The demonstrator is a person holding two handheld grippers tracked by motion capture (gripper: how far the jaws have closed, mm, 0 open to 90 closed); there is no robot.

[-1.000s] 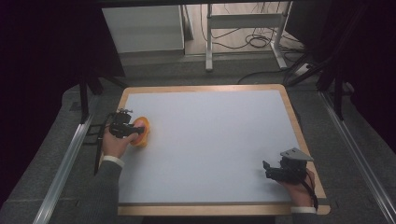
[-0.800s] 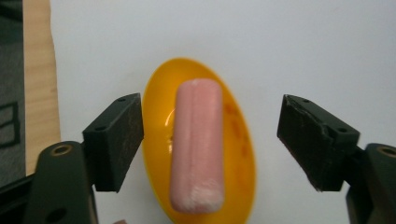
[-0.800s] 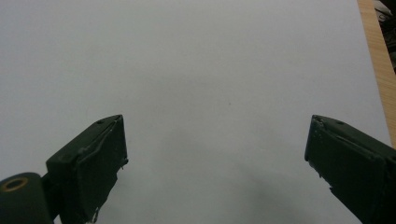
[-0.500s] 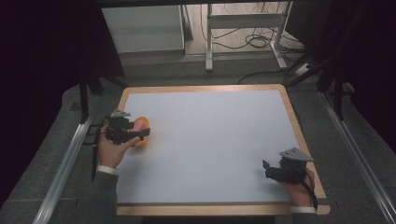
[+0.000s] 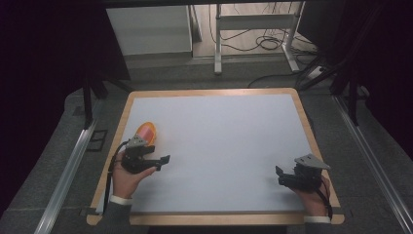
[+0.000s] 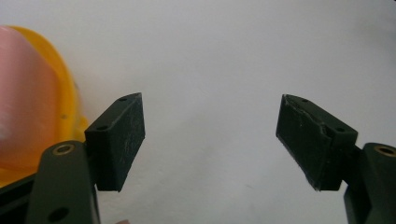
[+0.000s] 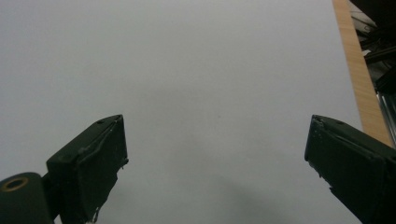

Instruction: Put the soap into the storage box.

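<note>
An orange-yellow rounded object with a pink top [image 5: 145,132] lies on the white board near its left edge. My left gripper [image 5: 161,163] sits just on the near side of it, open and holding nothing, its jaws pointing right across the board. In the left gripper view the object [image 6: 32,107] lies outside the left jaw, and the left gripper [image 6: 210,140] has bare white surface between its jaws. My right gripper [image 5: 279,176] rests near the board's front right corner, open and empty, jaws pointing left. In its own view the right gripper [image 7: 215,168] stands wide over the board.
The white board [image 5: 219,141] has a wooden rim [image 5: 307,122], which also runs along the right gripper view's right side [image 7: 357,70]. Grey mat and metal rails [image 5: 68,165] flank the board. Table legs and cables [image 5: 253,44] stand beyond the far edge.
My left gripper has drawn back from the orange object toward the near edge and now points right. The object stays on the board. The right gripper has barely moved.
</note>
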